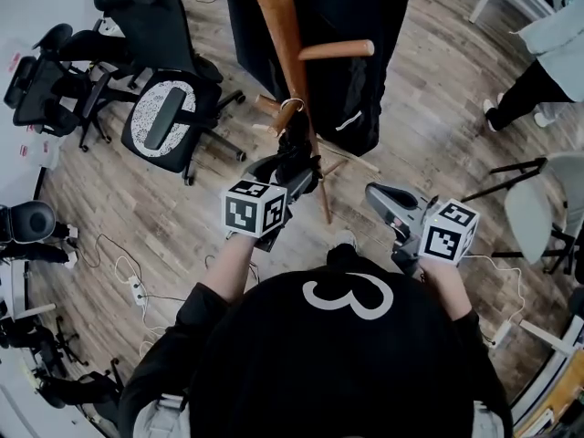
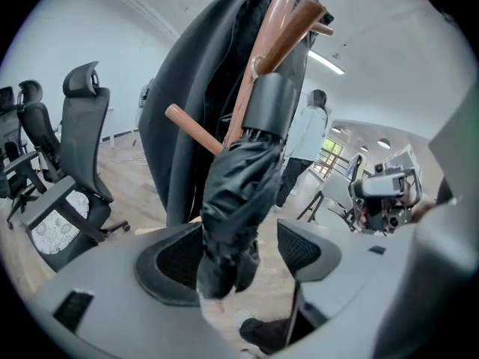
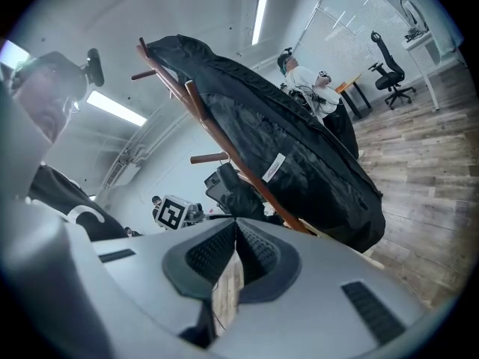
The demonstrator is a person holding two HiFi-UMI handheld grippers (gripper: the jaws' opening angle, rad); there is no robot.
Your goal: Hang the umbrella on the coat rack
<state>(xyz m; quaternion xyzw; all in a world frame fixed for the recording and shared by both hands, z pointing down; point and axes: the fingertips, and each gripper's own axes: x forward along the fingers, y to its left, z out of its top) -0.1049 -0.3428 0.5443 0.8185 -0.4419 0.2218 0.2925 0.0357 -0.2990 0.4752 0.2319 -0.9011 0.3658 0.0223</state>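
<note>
Black umbrella (image 2: 236, 200) hangs between the left claw's (image 2: 239, 253) parted jaws

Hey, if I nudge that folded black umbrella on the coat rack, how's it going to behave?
The umbrella seems to hang from its top end against the coat rack, so it would probably swing. Its crumpled fabric looks soft and likely gives when squeezed; the grey handle looks rigid.
</note>
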